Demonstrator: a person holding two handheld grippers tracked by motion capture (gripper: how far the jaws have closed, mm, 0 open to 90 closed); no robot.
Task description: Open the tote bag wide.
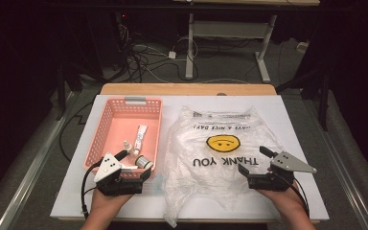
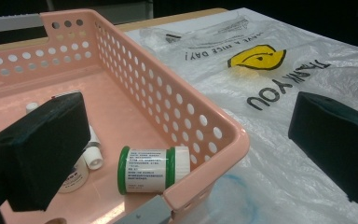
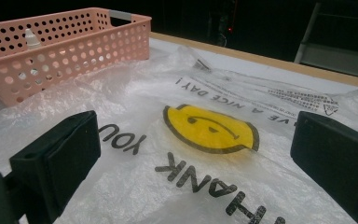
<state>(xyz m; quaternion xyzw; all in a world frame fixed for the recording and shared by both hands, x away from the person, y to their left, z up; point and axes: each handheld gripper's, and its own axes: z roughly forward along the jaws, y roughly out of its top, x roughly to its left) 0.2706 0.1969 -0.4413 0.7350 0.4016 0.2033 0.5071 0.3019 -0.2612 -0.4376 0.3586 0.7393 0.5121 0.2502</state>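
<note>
A pink perforated basket (image 1: 106, 125) stands on the left of the white board. In it lie a white tube (image 1: 141, 136), a small dropper bottle (image 1: 126, 144) and a white pill bottle with green ends (image 2: 151, 170) on its side at the near right corner. A clear plastic bag (image 1: 220, 148) with a yellow smiley and "THANK YOU" lies flat to the right. My left gripper (image 1: 134, 164) is open and straddles the basket's near right corner, one jaw over the inside, one over the bag. My right gripper (image 1: 255, 160) is open just above the bag (image 3: 205, 126), holding nothing.
The white board (image 1: 292, 120) covers a wooden table (image 1: 187, 89). Dark floor with cables and desk legs lies beyond the far edge. Bare board shows right of the bag and left of the basket (image 3: 65, 46).
</note>
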